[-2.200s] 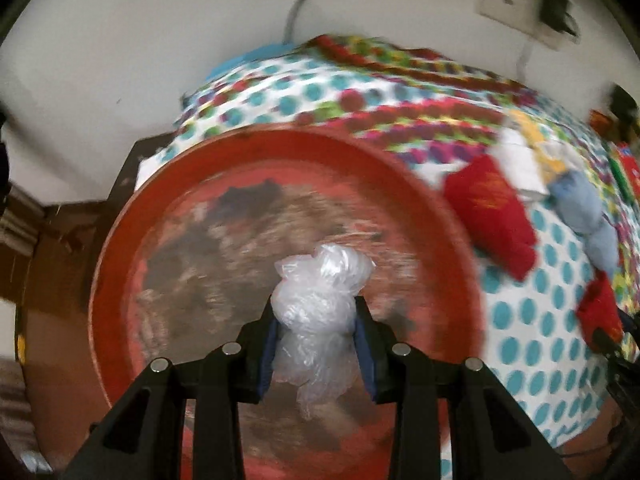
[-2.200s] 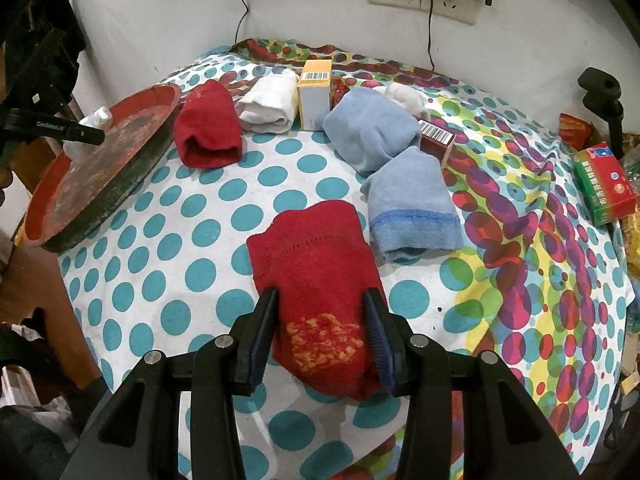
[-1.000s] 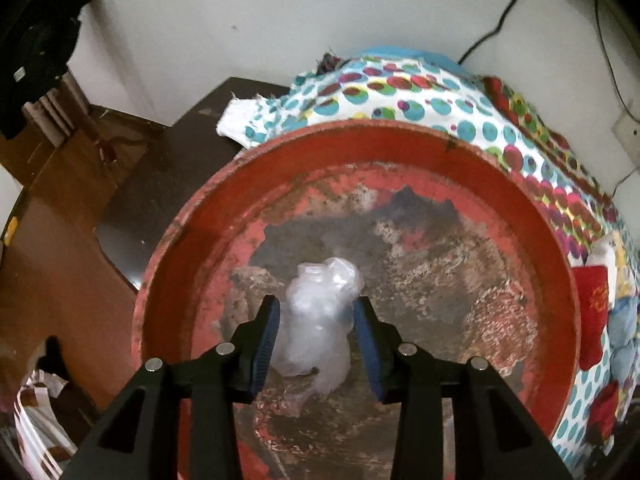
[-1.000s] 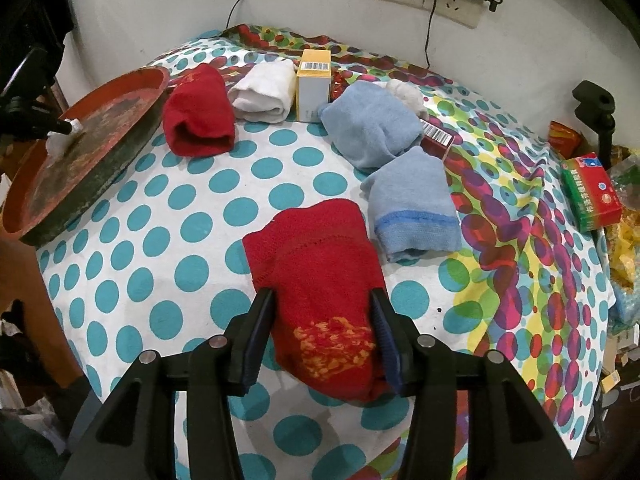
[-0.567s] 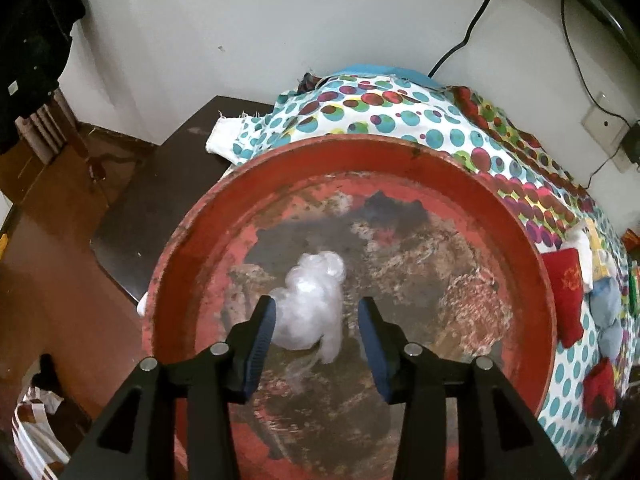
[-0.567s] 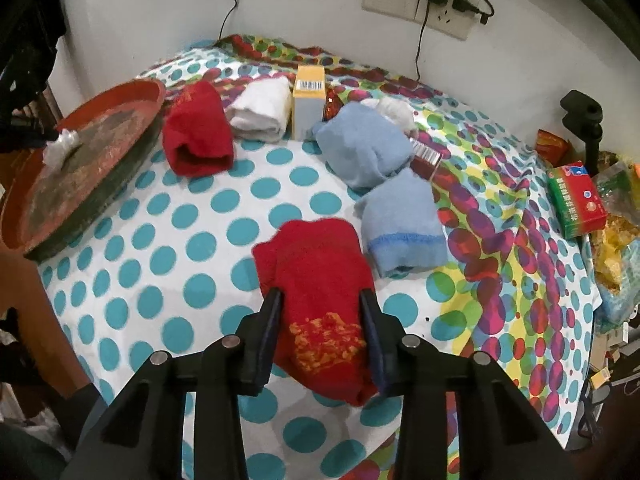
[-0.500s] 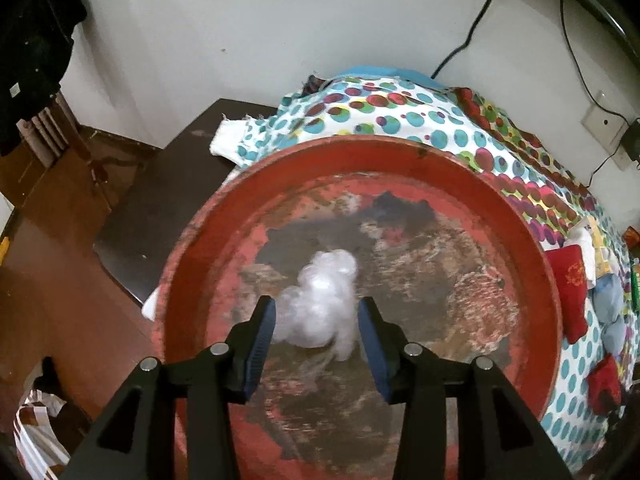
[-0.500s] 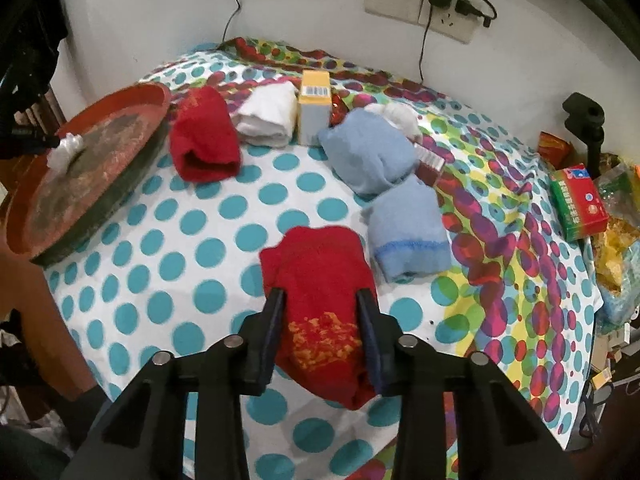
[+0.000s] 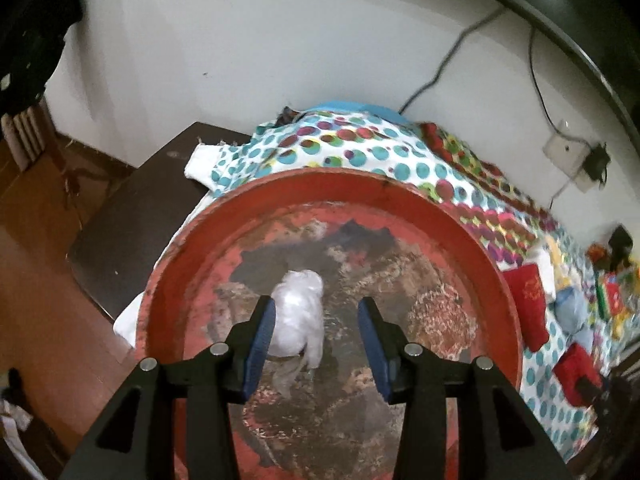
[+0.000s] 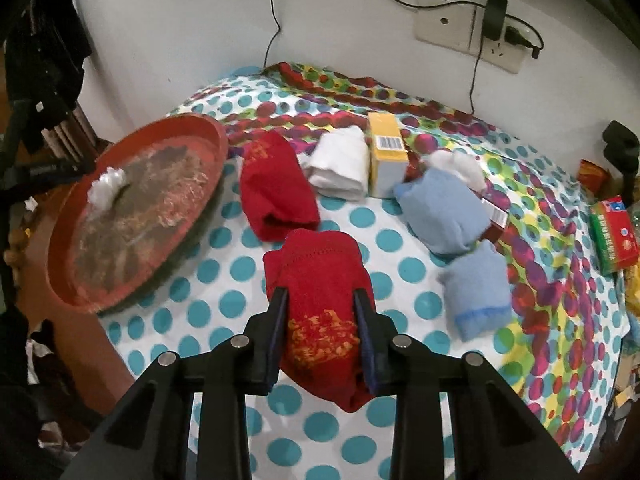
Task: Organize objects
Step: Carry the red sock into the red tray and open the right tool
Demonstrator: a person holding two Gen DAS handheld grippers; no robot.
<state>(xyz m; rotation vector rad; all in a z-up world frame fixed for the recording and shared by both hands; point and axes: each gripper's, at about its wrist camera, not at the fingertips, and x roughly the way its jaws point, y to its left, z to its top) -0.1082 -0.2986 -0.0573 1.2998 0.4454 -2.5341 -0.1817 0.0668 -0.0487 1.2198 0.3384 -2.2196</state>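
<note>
Plastic, a crumpled clear wad [image 9: 298, 320], lies on the worn floor of the round red tray [image 9: 400, 190]. My left hand-held gripper [image 9: 316, 334] hangs over it with its jaws spread apart; the wad sits against the inner face of the left blue pad [image 9: 262, 334], while the right pad stands clear of it. From my right wrist camera the same wad [image 10: 107, 185] shows as a white lump toward the far left part of the tray [image 10: 218, 136], which rests at the left edge of the spotted cloth [image 10: 224, 280] covering the surface.

My right hand-held gripper [image 10: 322, 334] is closed on the red sock [image 10: 320, 280] with the gold print; both pads press its sides, and its near end hangs below the fingers. I cannot tell whether the far end touches the cloth.

Beyond it lies a second red sock [image 10: 276, 188], just beside the tray's rim. A folded white sock [image 10: 340, 164] lies next to that, touching a yellow and white box [image 10: 386, 156] that stands upright. To the right are two light blue socks, one [image 10: 440, 210] farther and one [image 10: 476, 288] nearer, touching each other. A white bundle [image 10: 456, 164] sits behind the farther blue one. A green and red box [image 10: 614, 234] lies well apart at the right edge. A wall socket [image 10: 448, 20] with a plugged adapter is on the white wall behind.
</note>
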